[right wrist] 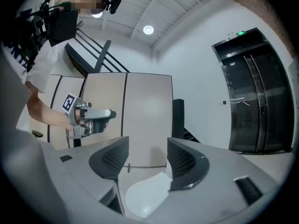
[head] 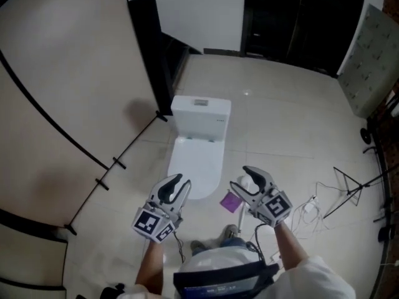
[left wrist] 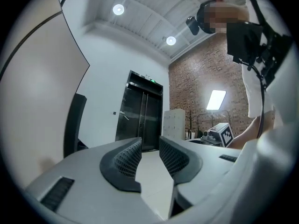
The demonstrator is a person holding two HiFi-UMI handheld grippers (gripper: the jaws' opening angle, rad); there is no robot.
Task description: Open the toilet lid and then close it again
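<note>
Close under the head camera, the left gripper (head: 182, 182) and the right gripper (head: 240, 177) are held level, each with its jaws apart and nothing between them. Beyond them, the white toilet (head: 201, 114) stands on the pale floor (head: 280, 104) with its lid (head: 196, 167) down.

Glossy ceramic toilet (head: 198, 143), polished tile floor (head: 283, 114)
</note>
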